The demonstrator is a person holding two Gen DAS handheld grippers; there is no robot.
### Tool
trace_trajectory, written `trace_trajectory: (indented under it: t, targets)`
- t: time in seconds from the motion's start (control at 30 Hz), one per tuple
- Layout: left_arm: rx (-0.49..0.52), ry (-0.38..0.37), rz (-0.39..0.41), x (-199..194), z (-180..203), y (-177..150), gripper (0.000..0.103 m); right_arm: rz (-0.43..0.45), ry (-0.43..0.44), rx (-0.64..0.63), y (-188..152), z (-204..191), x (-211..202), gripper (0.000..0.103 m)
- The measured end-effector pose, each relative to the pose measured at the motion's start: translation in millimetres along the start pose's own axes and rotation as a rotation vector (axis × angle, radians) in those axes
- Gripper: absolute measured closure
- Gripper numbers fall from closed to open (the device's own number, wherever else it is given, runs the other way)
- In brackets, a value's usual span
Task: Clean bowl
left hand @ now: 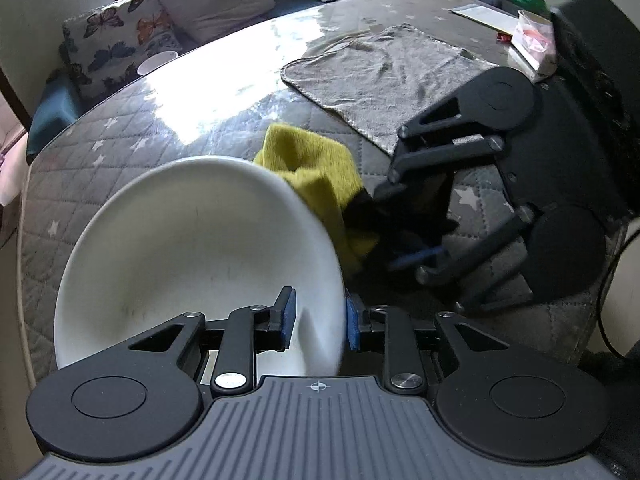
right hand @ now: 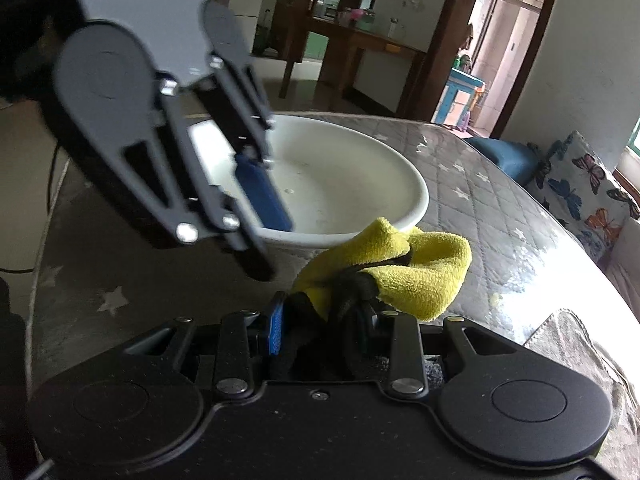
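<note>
A white bowl (left hand: 192, 256) is filling the lower left of the left wrist view, tilted so that its inside is facing the camera. The left gripper (left hand: 320, 316) is clamping the bowl's rim at the lower centre of that frame: one blue pad is pressing on the inner wall and the other on the outer wall, with only the wall's thickness between them. Faint dark marks are showing on the bowl's inner surface.

Just right of the bowl's upper rim, a yellow cloth (left hand: 320, 176) is touching the bowl's outer edge. The right gripper (left hand: 404, 236) is reaching in from the right of the frame and pinching the cloth's dark-edged end between narrowly set fingers.

In the right wrist view the same cloth (right hand: 404, 268) is bunching up at the centre, sticking out of the right gripper (right hand: 320, 320), whose fingers are closing on its dark border. The bowl (right hand: 352, 184) is lying behind it in the middle of the frame, and the left gripper (right hand: 260, 196) is coming down from the upper left, its blue pad lying against the bowl's near wall.

Everything is sitting over a grey quilted table cover with white stars (left hand: 120, 140), glaring with window light. A grey towel (left hand: 380, 76) is lying flat in the upper right of the left wrist view, well apart from the bowl. Butterfly-print cushions (left hand: 116, 44) are lining the upper left edge.
</note>
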State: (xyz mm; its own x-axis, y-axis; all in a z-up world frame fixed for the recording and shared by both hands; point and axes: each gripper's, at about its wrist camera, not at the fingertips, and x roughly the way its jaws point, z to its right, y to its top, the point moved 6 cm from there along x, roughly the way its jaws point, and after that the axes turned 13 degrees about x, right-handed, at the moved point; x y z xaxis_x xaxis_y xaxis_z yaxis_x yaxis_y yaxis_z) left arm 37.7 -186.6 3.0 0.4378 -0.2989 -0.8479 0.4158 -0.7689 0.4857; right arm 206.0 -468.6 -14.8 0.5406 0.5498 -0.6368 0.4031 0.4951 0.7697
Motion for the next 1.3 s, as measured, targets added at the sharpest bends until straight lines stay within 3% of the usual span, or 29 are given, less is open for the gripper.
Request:
trace_trajectory:
  t: [0.37, 0.97, 1.3]
  targets:
    - [0.019, -0.028, -0.007, 2.7, 0.0, -5.3, 0.077, 0.001, 0.022, -0.019, 0.7, -3.0, 1.5, 0.067]
    - [0.055, -0.069, 0.01, -13.3, 13.4, -29.7, 0.078, 0.001, -0.024, -0.034, 11.3, 13.5, 22.5, 0.067]
    - [0.032, -0.033, 0.027, -10.8, 14.2, -26.5, 0.078, -0.013, -0.04, -0.039, 6.1, 10.2, 17.2, 0.067]
